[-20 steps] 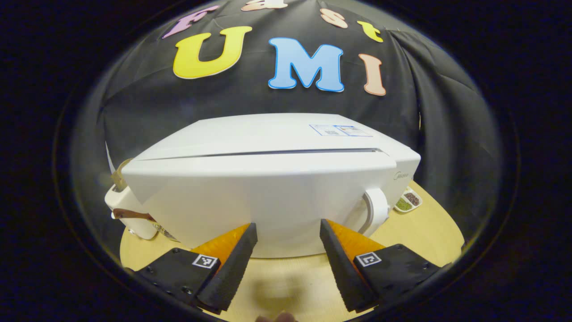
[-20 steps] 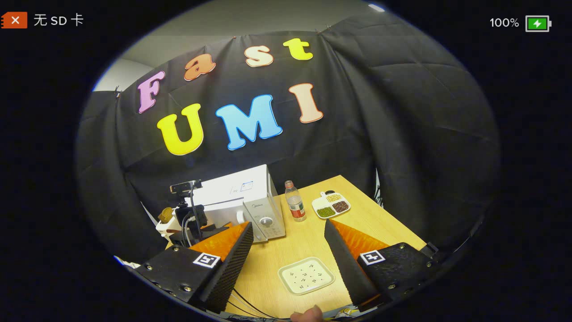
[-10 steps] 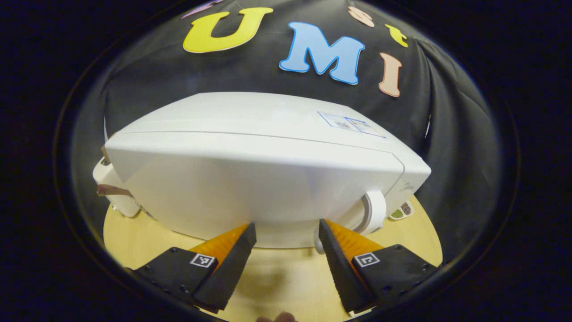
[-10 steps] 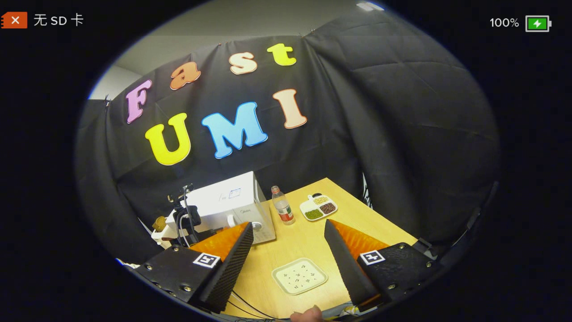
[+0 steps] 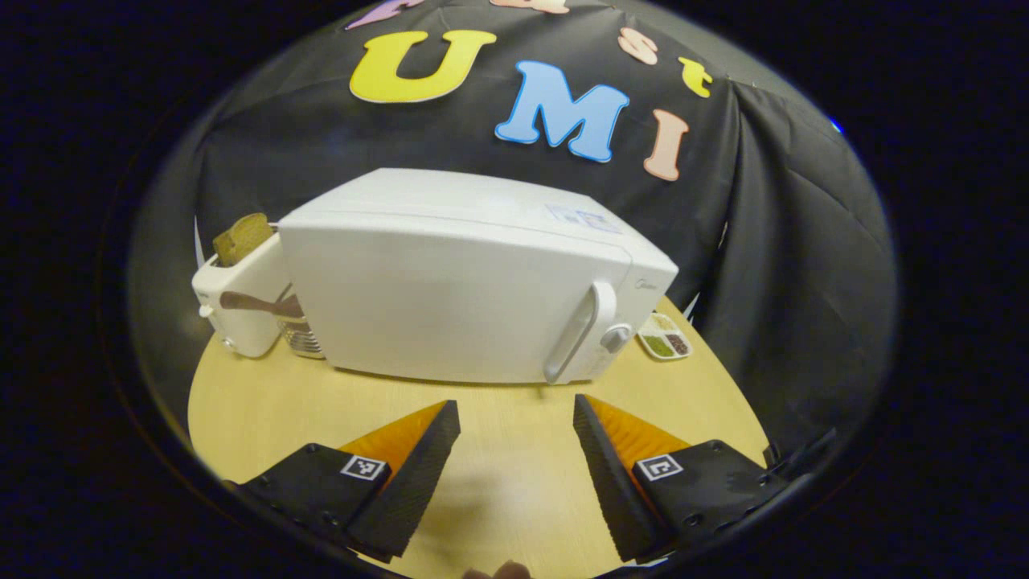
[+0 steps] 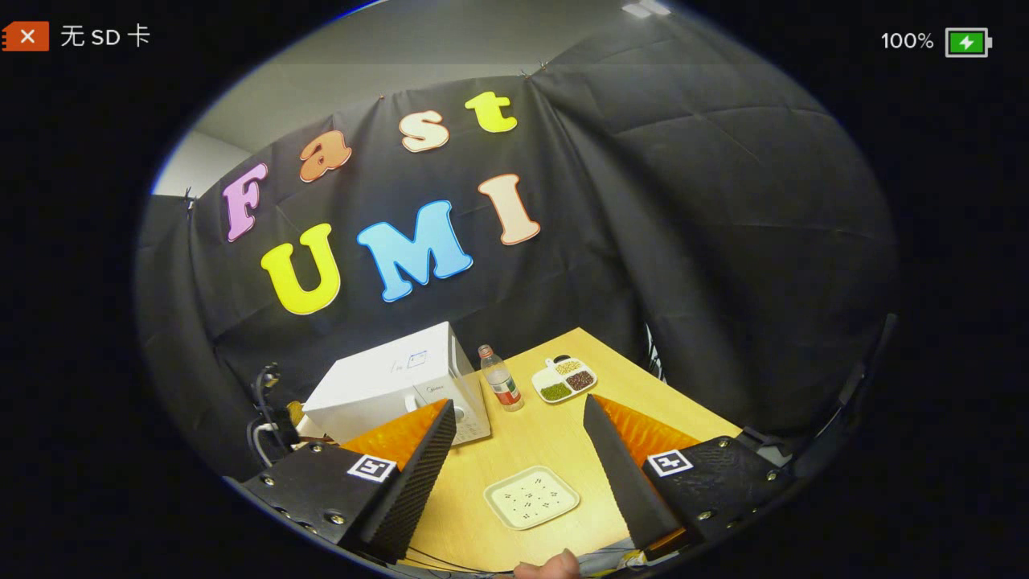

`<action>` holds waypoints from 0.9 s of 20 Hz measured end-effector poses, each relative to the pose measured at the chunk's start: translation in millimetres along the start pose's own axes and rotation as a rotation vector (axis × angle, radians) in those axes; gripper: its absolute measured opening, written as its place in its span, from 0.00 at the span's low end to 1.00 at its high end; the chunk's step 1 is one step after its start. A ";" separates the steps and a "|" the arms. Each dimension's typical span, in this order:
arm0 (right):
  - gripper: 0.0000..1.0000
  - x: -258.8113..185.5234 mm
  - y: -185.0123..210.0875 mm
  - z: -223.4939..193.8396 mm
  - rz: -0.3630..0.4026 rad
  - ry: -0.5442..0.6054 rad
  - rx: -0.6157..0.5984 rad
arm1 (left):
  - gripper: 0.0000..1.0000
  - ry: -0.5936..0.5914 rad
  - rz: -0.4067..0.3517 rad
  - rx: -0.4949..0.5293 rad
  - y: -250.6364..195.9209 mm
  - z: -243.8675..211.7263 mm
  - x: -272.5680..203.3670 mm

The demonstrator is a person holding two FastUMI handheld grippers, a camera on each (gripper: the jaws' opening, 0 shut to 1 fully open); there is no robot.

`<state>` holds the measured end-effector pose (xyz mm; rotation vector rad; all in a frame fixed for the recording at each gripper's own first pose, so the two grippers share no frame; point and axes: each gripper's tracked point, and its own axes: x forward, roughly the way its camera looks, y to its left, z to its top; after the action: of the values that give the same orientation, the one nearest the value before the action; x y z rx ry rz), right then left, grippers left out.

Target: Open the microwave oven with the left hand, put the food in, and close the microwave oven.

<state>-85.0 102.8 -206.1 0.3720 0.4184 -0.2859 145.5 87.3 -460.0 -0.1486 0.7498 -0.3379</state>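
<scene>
The white microwave [image 5: 450,297] stands on the wooden table [image 5: 265,402] with its door shut; the vertical handle [image 5: 575,334] and a knob [image 5: 616,337] sit at its right end. My left gripper [image 5: 514,414] hovers open and empty over the table, a short way in front of the door. In the right gripper view the microwave [image 6: 386,384] lies far off to the left. My right gripper [image 6: 518,418] is open and empty, held high above a pale square plate [image 6: 530,497] with small dark specks.
A white toaster [image 5: 241,305] with a bread slice [image 5: 241,237] stands left of the microwave. A plastic bottle [image 6: 500,378] and a divided dish of beans [image 6: 567,379] stand to its right. Dark cables [image 6: 264,406] hang at the table's left edge.
The microwave door went from slightly ajar to shut. My left gripper then drew back from it, so handle and toaster show. The right gripper drifted slightly back, still open.
</scene>
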 end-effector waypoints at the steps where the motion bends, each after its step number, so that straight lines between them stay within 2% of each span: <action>1: 0.98 0.4 -0.2 5.3 0.008 -0.003 -0.012 | 0.97 -0.036 -0.003 0.017 -3.0 13.6 -18.9; 3: 0.98 -1.2 -3.5 21.4 0.021 -0.030 -0.036 | 0.94 -0.115 -0.010 0.039 -13.0 46.3 -55.2; 5: 0.98 -0.3 -2.8 39.9 0.046 -0.059 -0.054 | 1.00 -0.194 -0.013 0.059 -26.7 79.7 -91.4; 8: 0.98 0.5 -0.2 67.8 0.097 -0.104 -0.079 | 0.94 -0.309 -0.002 0.092 -51.4 118.9 -144.2; 10: 0.98 1.0 2.0 84.6 0.130 -0.123 -0.106 | 1.00 -0.358 -0.003 0.092 -74.4 133.3 -175.0; 11: 0.98 0.2 4.6 95.2 0.149 -0.142 -0.125 | 0.99 -0.390 -0.011 0.090 -87.9 141.0 -187.8; 12: 0.98 -0.8 5.1 103.9 0.163 -0.158 -0.150 | 0.94 -0.417 -0.016 0.089 -100.8 148.0 -197.4; 15: 0.98 -0.8 3.5 127.9 0.201 -0.198 -0.235 | 0.92 -0.453 -0.016 0.080 -130.7 155.3 -221.6; 18: 0.97 2.0 2.8 147.7 0.249 -0.201 -0.207 | 0.96 -0.511 -0.014 0.067 -158.9 174.7 -248.7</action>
<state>-32.1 44.9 -80.8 0.1866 0.1984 -0.0353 57.3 28.4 -133.8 -0.1681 0.2324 -0.3196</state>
